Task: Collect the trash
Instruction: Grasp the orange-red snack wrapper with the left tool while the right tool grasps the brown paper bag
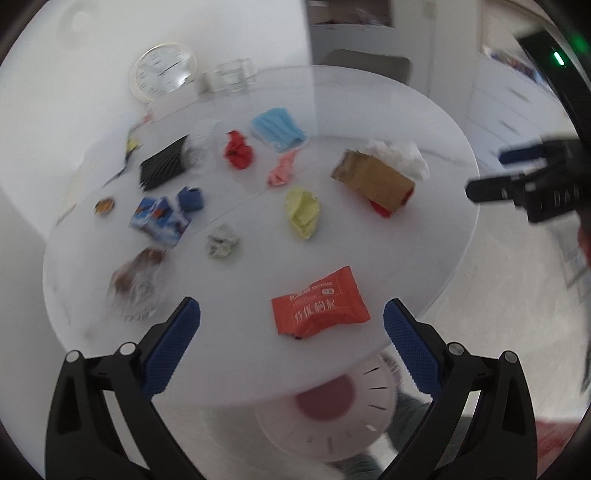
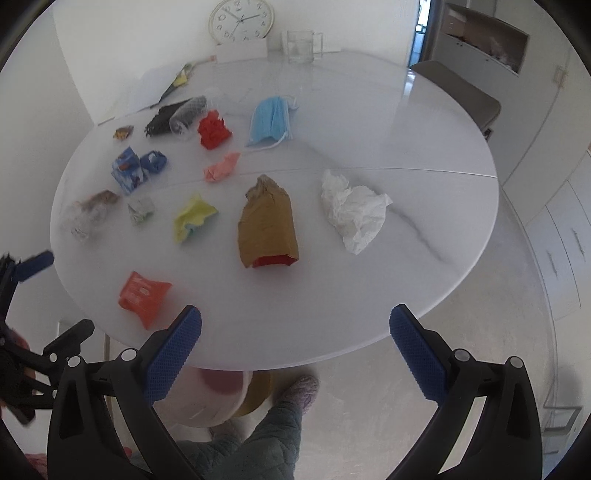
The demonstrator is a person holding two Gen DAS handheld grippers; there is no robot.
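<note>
Trash lies scattered over a round white table. An orange snack wrapper lies near the front edge, just ahead of my left gripper, which is open and empty. A brown paper bag, crumpled white tissue, yellow paper wad, pink wad, red wad and blue face mask lie further in. My right gripper hovers open over the table's front edge, short of the paper bag. Its fingers appear at the right of the left wrist view.
At the left of the table are a blue carton, blue wad, clear plastic wrapper, black ribbed piece and a tipped clear cup. A wall clock and glass jug stand at the back. A white bin sits below the table.
</note>
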